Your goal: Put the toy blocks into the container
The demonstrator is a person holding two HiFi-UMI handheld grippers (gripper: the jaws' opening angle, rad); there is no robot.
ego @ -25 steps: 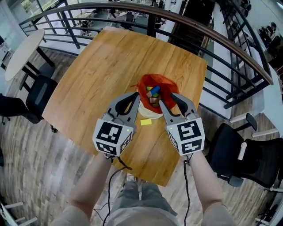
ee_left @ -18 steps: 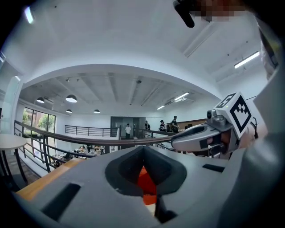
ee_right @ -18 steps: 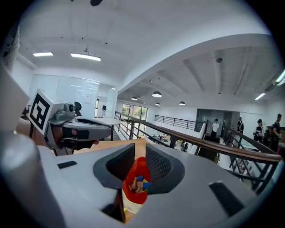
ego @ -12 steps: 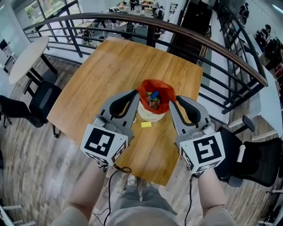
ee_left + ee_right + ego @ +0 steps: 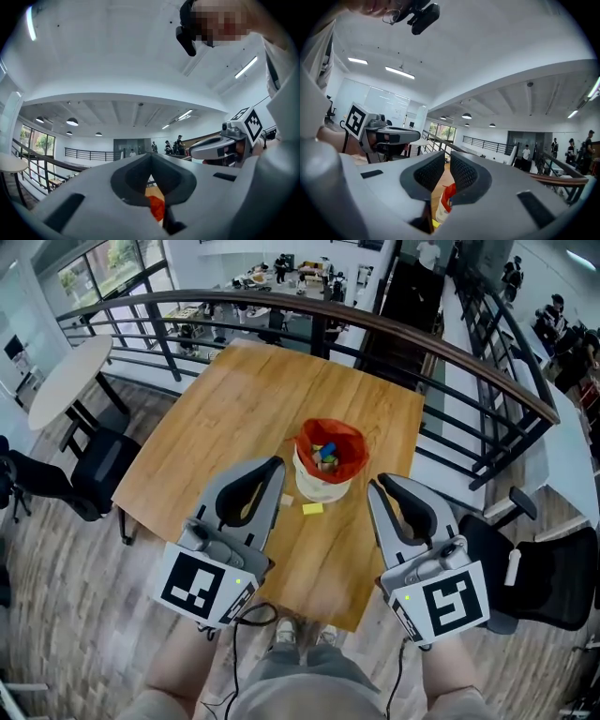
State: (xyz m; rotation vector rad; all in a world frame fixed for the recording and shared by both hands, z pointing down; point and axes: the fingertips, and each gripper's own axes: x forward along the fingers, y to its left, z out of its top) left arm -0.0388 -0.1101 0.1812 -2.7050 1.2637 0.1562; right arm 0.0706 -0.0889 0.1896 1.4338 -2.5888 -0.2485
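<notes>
container (image 5: pixel 317 489) — on table (image 5: pixel 225 399) | toy blocks (image 5: pixel 325 456) inside | yellow block (image 5: pixel 312 509) beside

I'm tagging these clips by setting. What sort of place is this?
Probably an open-plan office mezzanine: a square wooden table by a dark metal railing, a black office chair and a round white table nearby.

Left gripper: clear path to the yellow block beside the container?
Probably yes. The yellow block lies bare on the table beside the container, nothing covering it. The left gripper hangs above the table, jaws together; it would have to open and descend.
</notes>
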